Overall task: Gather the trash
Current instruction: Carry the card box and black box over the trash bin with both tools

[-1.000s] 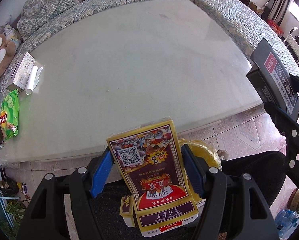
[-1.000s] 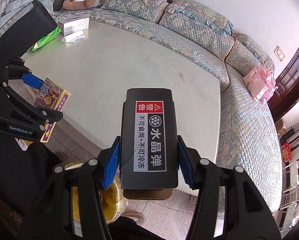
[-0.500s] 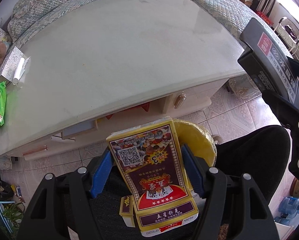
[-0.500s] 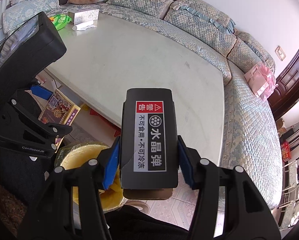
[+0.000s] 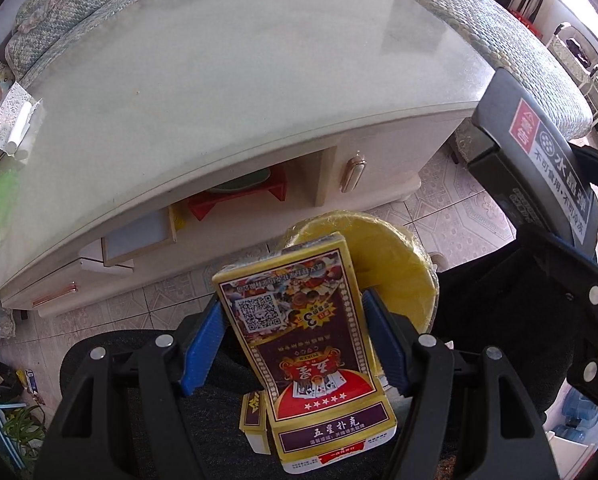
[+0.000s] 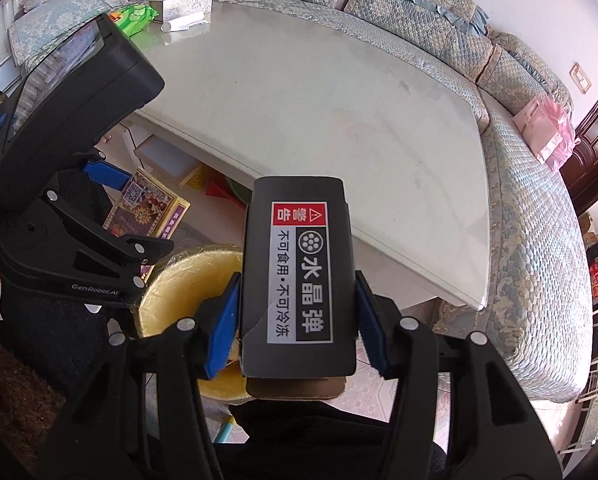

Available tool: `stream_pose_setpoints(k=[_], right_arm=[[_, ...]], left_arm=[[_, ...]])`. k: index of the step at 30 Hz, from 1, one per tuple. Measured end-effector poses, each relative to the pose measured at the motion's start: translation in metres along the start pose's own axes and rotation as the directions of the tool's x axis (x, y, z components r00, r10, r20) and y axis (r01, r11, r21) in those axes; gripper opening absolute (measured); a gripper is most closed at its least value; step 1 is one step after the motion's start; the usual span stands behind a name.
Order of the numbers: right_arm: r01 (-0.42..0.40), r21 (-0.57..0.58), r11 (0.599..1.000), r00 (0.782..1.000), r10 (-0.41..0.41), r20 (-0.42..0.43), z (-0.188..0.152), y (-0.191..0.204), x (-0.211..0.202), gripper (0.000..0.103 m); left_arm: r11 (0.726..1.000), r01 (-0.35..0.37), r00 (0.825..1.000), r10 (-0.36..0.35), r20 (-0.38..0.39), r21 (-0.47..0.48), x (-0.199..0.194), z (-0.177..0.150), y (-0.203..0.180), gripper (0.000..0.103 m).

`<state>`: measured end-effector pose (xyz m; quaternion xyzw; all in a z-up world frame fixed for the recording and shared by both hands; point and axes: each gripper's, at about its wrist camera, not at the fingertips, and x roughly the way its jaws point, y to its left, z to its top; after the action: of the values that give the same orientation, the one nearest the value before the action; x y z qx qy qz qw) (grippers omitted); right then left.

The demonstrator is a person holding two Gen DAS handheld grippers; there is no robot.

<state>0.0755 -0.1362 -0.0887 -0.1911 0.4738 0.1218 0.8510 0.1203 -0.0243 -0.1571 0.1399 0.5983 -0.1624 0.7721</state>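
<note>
A yellow-edged playing-card box (image 5: 303, 344), maroon and red on its face with a QR code, is sitting lower centre in the left wrist view. A black box (image 6: 299, 280) with a red warning tag and white label is filling the centre of the right wrist view.

A pale glass-topped coffee table (image 5: 227, 92) is spreading across the upper frame, a blue-green quilted sofa (image 6: 531, 216) curving behind it, patterned floor tiles (image 5: 451, 220) below.

The left gripper (image 5: 295, 340) is clamping the card box between its blue pads, over the yellow-lined trash bin (image 5: 395, 268). The right gripper (image 6: 297, 320) is pinching the black box likewise, the bin (image 6: 187, 280) showing at lower left.
</note>
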Motion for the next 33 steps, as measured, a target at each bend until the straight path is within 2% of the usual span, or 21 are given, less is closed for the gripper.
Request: stream_pose_setpoints(k=[5, 15, 19, 33], right_arm=[[0.0, -0.012, 1.0, 1.0, 0.0, -0.024, -0.012, 0.012, 0.016, 0.053], [-0.063, 0.011, 0.998, 0.992, 0.064, -0.106, -0.038, 0.026, 0.059, 0.053], [-0.072, 0.035, 0.997, 0.988, 0.076, -0.134, -0.047, 0.027, 0.081, 0.053], [-0.144, 0.111, 0.983, 0.958, 0.166, -0.232, -0.078, 0.031, 0.148, 0.053]], left_arm=[[1.0, -0.007, 1.0, 0.007, -0.025, -0.006, 0.026, -0.008, -0.001, 0.066], [0.999, 0.007, 0.995, -0.011, -0.102, -0.033, 0.079, -0.024, -0.001, 0.066], [1.0, -0.006, 0.994, 0.003, -0.107, -0.027, 0.096, -0.026, -0.002, 0.066], [0.998, 0.027, 0.978, -0.036, -0.207, -0.049, 0.16, -0.034, 0.003, 0.066]])
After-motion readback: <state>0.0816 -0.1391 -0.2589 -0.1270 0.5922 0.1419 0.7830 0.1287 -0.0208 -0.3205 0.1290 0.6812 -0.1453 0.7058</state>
